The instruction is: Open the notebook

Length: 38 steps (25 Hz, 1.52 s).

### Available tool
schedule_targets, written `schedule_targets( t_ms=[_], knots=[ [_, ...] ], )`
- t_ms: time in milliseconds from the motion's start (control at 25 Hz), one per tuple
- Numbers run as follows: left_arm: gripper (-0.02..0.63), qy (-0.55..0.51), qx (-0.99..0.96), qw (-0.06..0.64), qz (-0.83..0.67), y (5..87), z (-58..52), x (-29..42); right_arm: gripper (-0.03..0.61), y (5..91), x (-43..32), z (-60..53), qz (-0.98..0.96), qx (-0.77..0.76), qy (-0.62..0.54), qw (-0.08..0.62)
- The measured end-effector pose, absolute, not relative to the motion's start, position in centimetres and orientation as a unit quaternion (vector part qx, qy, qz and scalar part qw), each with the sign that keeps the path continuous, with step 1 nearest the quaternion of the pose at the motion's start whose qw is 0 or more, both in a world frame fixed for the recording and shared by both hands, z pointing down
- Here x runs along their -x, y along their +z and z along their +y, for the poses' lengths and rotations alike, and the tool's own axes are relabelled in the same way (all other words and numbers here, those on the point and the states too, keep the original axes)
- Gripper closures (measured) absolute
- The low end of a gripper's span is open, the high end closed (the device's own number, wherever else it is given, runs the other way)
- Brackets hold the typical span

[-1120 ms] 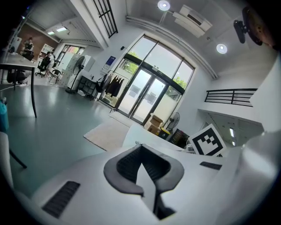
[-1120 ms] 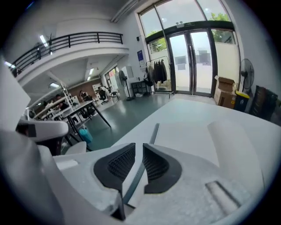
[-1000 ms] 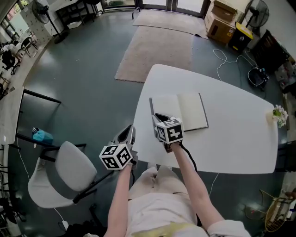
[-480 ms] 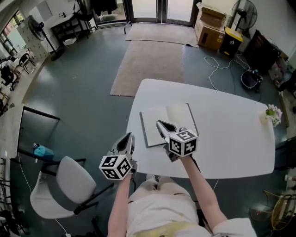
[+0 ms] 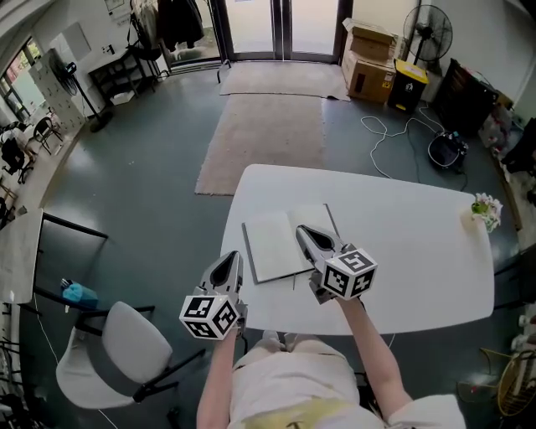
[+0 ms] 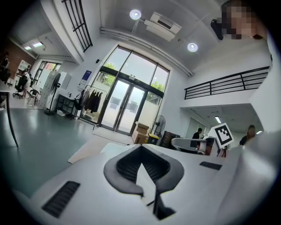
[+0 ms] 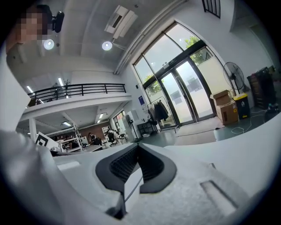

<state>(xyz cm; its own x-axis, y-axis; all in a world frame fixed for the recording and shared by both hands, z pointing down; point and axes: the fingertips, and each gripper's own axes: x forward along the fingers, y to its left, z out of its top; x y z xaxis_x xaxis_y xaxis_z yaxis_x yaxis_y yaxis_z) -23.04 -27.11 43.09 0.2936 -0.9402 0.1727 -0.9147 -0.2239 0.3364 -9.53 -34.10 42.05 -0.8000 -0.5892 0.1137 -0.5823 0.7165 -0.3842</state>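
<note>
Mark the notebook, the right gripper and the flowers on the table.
notebook (image 5: 270, 243): head view, bare left page.
right gripper (image 5: 302, 230): head view, at its fingertips.
flowers (image 5: 484, 209): head view, the blossoms.

Dark grey floor throughout. Beige rug laid before tall glass doors letting in daylight. White rounded surface near the rug, small flowers at its right edge. Cardboard boxes, yellow-and-black bin and standing fan right of the doors; white cable loose on the floor nearby. Clothes rack left of the doors. Grey-and-white chair at lower left. Round ceiling lights, ceiling air unit, black mezzanine railing overhead.
</note>
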Motion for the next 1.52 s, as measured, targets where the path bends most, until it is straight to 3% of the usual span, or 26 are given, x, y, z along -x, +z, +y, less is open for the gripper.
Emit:
schedule_targets(
  t_ms=[640, 1520],
  knots=[
    [0.614, -0.018, -0.779, 0.12, -0.616, 38.6, -26.5, 22.6, 0.572, 38.1, 2.7, -33.9, 0.904, 0.375, -0.192, 0.072],
    [0.614, -0.005, -0.764, 0.099, -0.637, 38.4, -25.7, 23.4, 0.574, 38.0, 0.4, -33.5, 0.901, 0.417, -0.114, 0.039]
  ],
)
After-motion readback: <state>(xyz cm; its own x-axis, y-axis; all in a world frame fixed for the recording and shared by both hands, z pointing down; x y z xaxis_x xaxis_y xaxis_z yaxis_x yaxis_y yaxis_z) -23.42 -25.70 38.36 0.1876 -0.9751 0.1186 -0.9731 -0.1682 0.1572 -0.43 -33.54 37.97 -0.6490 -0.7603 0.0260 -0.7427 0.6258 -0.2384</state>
